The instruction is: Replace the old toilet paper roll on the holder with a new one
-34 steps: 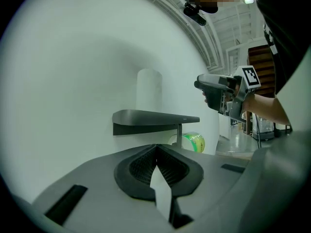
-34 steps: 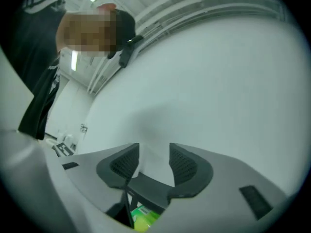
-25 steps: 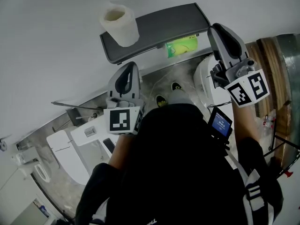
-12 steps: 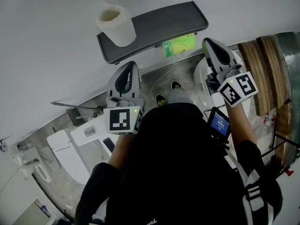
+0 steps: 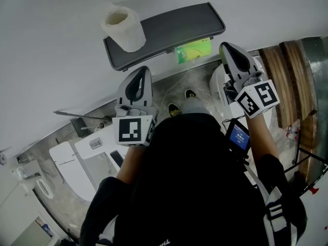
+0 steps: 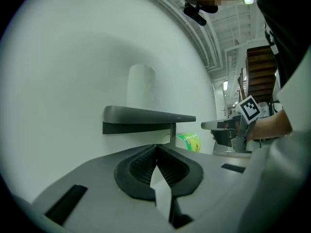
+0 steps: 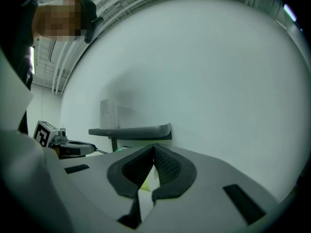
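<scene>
A white toilet paper roll stands upright on the left end of the holder's dark grey shelf on the white wall. A green-wrapped roll hangs under the shelf. My left gripper is shut and empty, below the shelf and apart from it. My right gripper is shut and empty, just right of the green roll and below the shelf's right end. The left gripper view shows the roll, the shelf and the green roll ahead of the touching jaws. The right gripper view shows the roll on the shelf.
A white toilet stands at the lower left and another white fixture sits behind the right gripper. Wooden boards lean at the right. A small lit screen is strapped on the right forearm. My dark clothing fills the lower middle.
The right gripper has dropped from beside the shelf's right end to below it. The left gripper has stayed where it was.
</scene>
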A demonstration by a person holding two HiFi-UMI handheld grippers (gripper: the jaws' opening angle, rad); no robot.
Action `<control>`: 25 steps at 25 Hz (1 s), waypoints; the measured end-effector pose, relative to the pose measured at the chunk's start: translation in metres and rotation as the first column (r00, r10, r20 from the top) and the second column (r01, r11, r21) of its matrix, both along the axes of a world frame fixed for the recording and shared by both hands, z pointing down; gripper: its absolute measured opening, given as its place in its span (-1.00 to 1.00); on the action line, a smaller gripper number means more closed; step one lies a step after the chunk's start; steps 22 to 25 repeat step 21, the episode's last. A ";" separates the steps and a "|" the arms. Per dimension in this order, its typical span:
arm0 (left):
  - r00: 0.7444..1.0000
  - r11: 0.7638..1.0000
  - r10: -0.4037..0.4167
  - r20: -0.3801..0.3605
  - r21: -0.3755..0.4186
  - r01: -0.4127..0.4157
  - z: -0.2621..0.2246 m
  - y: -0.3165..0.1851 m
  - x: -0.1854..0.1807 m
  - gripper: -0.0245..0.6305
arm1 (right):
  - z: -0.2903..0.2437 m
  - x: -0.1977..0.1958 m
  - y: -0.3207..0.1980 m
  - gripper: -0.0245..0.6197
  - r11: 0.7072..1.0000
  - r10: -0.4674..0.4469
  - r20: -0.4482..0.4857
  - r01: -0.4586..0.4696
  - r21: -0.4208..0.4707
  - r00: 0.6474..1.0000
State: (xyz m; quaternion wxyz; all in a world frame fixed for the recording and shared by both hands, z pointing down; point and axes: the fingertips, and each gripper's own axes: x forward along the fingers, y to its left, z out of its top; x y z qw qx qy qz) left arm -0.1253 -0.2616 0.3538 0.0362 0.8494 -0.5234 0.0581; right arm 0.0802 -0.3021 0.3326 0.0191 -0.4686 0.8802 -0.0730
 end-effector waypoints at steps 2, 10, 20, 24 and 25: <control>1.000 1.000 -0.001 -0.002 -0.001 0.001 -0.001 0.000 0.001 -0.86 | 0.000 0.001 0.000 -0.87 1.000 0.000 0.001 0.000 0.000 1.000; 1.000 1.000 0.006 0.000 0.002 -0.006 0.000 -0.001 0.006 -0.86 | 0.000 0.004 -0.001 -0.87 1.000 0.000 -0.012 0.000 0.003 1.000; 1.000 1.000 0.024 -0.004 0.004 -0.024 -0.003 -0.004 0.013 -0.86 | 0.002 0.008 -0.001 -0.87 1.000 0.009 -0.054 -0.009 -0.001 0.998; 1.000 1.000 0.026 -0.004 0.004 -0.025 -0.002 -0.005 0.014 -0.85 | 0.003 0.008 -0.001 -0.87 1.000 0.008 -0.057 -0.008 0.001 0.998; 1.000 1.000 0.026 -0.004 0.004 -0.025 -0.002 -0.005 0.014 -0.85 | 0.003 0.008 -0.001 -0.87 1.000 0.008 -0.057 -0.008 0.001 0.998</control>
